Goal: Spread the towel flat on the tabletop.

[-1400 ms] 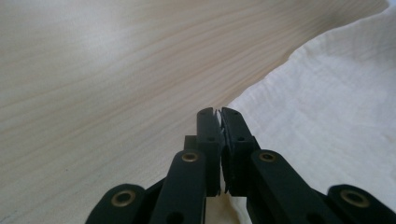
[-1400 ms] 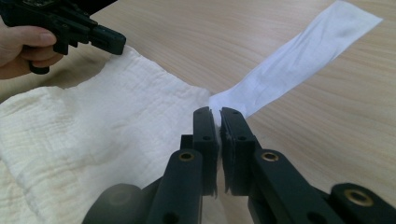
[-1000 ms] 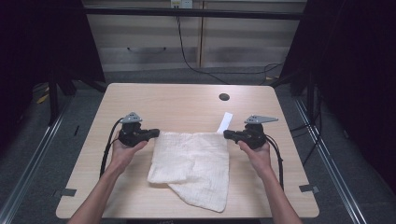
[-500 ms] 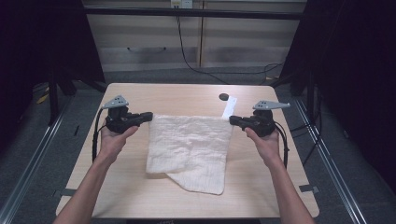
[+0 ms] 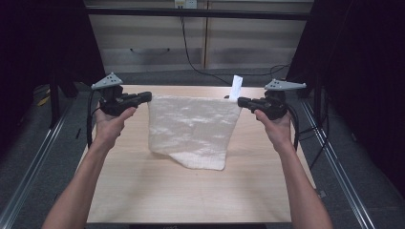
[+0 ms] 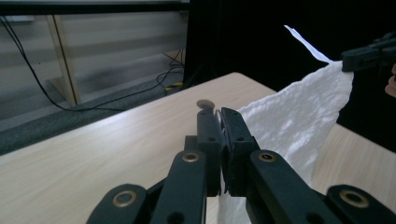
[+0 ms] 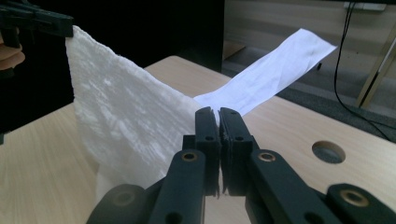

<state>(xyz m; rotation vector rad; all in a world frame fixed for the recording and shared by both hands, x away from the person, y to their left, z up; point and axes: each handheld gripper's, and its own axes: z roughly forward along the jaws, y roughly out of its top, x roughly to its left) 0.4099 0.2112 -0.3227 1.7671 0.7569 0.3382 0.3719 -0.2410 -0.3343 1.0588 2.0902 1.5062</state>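
Towel [image 5: 193,129] hangs stretched between my two tongs above the table [image 5: 143,191], its top edge running left to right and its lower part draping toward the wood. I have the left tongs [image 5: 145,97] clamped on one top corner and the right tongs [image 5: 242,101] clamped on the other, beside a white tag [image 5: 236,87], both equally near

I see the towel [image 5: 193,129] hanging between my 2 grippers above the table [image 5: 191,191]: left gripper [image 5: 145,97] at its left top corner, right gripper [image 5: 241,101] at its right top corner. Its label [image 5: 236,88] sticks up beside the right gripper. A hole [image 7: 328,151] lies in the table behind.
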